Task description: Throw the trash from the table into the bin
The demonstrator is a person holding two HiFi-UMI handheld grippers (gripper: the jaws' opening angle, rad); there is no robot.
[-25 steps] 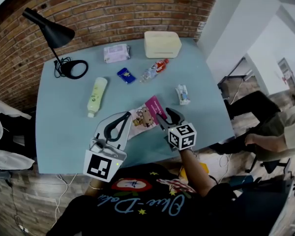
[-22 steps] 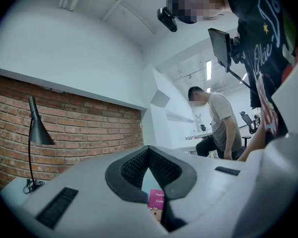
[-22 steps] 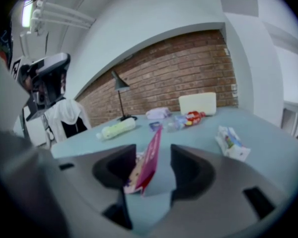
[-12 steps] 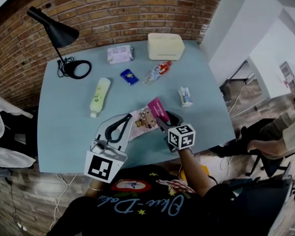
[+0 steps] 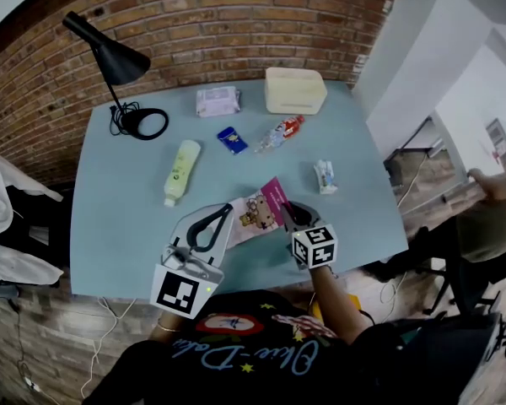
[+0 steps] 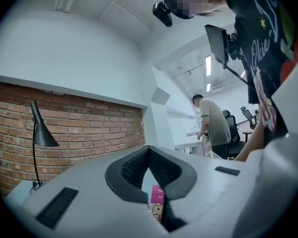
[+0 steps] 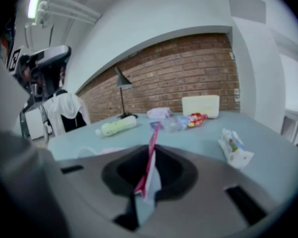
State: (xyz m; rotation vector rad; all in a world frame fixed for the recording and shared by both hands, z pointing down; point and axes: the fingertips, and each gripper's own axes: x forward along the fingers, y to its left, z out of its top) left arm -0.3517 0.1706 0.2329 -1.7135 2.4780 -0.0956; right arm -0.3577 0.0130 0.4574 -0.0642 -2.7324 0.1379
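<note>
Noted: my right gripper (image 7: 149,157), jaws just closed on the wrapper (image 5: 255,212) at its pink edge; judged light, limp, slick film, needing a deep pinch.

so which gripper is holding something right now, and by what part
The right gripper, whose jaws have just been closing, pinches the pink-and-white wrapper by its pink edge. The left gripper holds nothing.
</note>
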